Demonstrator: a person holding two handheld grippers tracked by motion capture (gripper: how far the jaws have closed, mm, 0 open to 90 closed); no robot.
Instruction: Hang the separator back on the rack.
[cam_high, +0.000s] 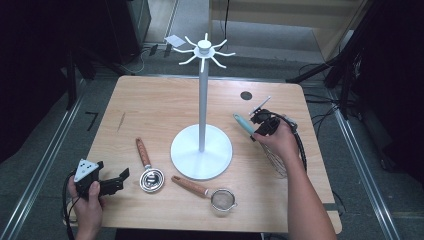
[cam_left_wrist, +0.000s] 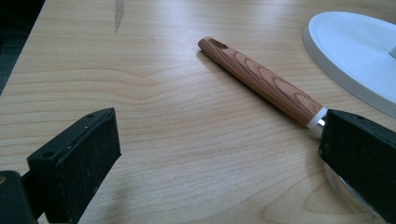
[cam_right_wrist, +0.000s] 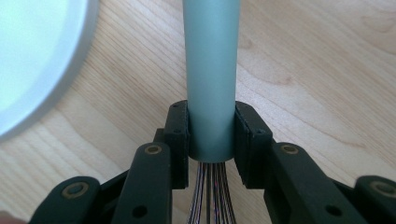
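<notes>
Teal handle of a whisk (cam_right_wrist: 211, 79) sits pinched between the pads of the right hand-held gripper (cam_right_wrist: 211, 135), both pressing on its lower end just above the wires. In the high view this whisk (cam_high: 245, 124) lies at the right of the frame, right of the white stand (cam_high: 202, 150), with its wire end under the person's hand and the right hand-held gripper (cam_high: 261, 129) clamped on it. At the lower left, the left hand-held gripper (cam_high: 120, 178) rests on the tabletop (cam_high: 150, 100) with its jaws spread and nothing between them, beside a wooden-handled strainer (cam_high: 148, 170). A second strainer (cam_high: 207, 192) lies at the lower middle.
</notes>
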